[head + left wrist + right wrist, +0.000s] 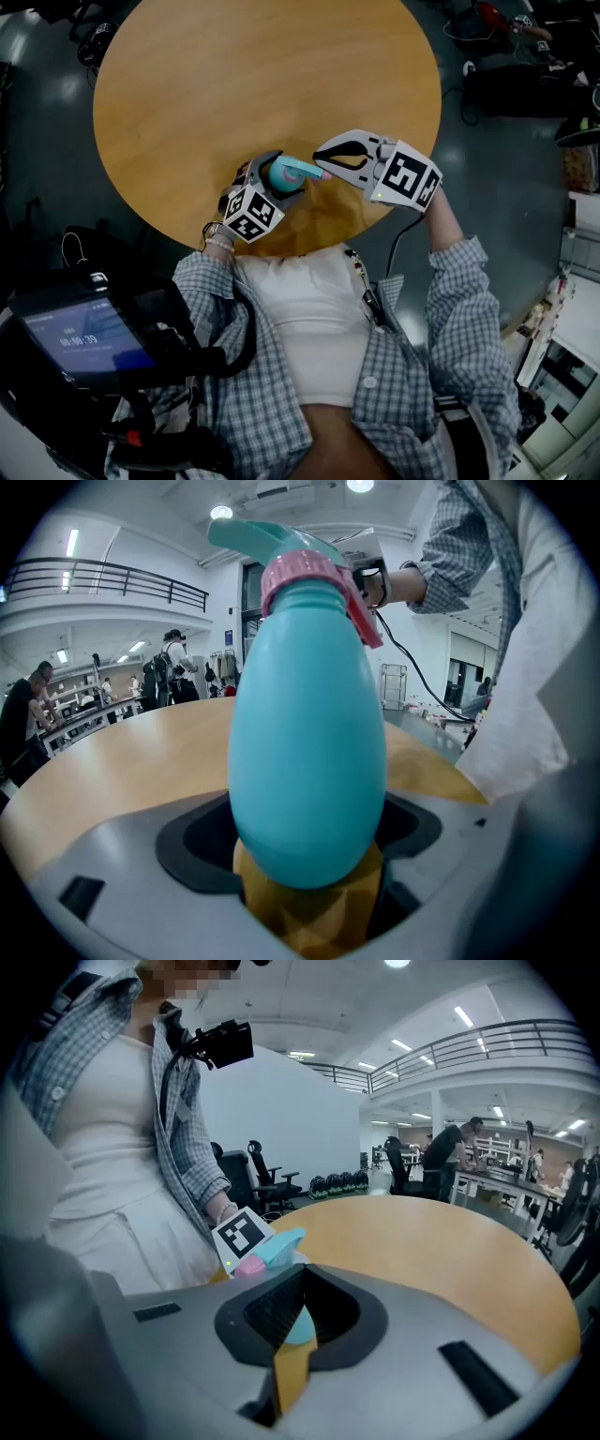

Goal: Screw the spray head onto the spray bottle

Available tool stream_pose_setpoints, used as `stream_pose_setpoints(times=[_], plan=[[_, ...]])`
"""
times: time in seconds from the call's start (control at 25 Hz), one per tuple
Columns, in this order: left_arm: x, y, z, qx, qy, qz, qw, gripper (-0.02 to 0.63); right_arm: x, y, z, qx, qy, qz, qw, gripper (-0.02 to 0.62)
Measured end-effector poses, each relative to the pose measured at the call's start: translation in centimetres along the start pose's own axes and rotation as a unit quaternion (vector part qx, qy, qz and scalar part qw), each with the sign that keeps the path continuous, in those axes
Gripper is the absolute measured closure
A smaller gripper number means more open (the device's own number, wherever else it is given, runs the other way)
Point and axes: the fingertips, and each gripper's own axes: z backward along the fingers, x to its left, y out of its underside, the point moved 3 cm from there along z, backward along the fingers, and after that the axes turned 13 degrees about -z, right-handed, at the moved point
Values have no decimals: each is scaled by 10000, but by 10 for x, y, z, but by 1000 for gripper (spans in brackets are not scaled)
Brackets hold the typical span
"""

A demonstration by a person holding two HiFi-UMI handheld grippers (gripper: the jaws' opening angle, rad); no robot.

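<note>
left gripper (pixel 278 178) clamped round belly of teal egg-shaped plastic spray bottle (pixel 307 752), likely anchoring it against twisting | pink-collared teal spray head (pixel 291 560) already on neck | right gripper (pixel 321 161) jaws together at head's trigger, hold unclear | round wooden worktop (pixel 234 75) beneath, near edge

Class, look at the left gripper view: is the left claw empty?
No, the left claw is closed around the body of the teal spray bottle.
</note>
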Motion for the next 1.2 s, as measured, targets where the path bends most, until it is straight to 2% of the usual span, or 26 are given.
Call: stream_pose_setpoints(times=[0.2, 0.32, 0.4, 0.52, 0.6, 0.68, 0.72, 0.84, 1.0, 1.12, 1.2], plan=[[1, -1, -1, 2, -3, 7, 10000, 184, 14, 6, -3, -49, -44, -183, 9998, 600], [1, 0, -1, 2, 6, 6, 10000, 184, 6, 8, -3, -274, 160, -450, 9985, 600], [1, 0, -1, 3, 15, 1, 10000, 184, 1, 14, -6, -197, 231, -406, 9987, 600], [2, 1, 0, 1, 4, 0, 10000, 184, 0, 29, -17, 451, -41, -184, 9988, 598], [2, 1, 0, -5, -3, -1, 10000, 184, 1, 31, -23, 693, -252, -230, 9970, 584], [1, 1, 0, -11, -2, -10, 10000, 184, 4, 28, -28, 816, -507, -327, 9948, 462], [1, 2, 1, -11, -1, -13, 10000, 184, 8, 26, -31, 875, -640, -296, 9937, 424], [0, 3, 3, -16, 6, -11, 10000, 184, 19, 20, -38, 885, -955, 95, 9914, 421], [-2, 5, 6, -20, 10, -7, 10000, 184, 22, 12, -49, 813, -1154, 458, 9889, 422], [-2, 6, 8, -19, 9, -6, 10000, 184, 27, 10, -55, 882, -1370, 697, 9842, 463], [-2, 6, 8, -17, -2, -15, 10000, 184, 29, 9, -55, 865, -1372, 848, 9831, 469]])
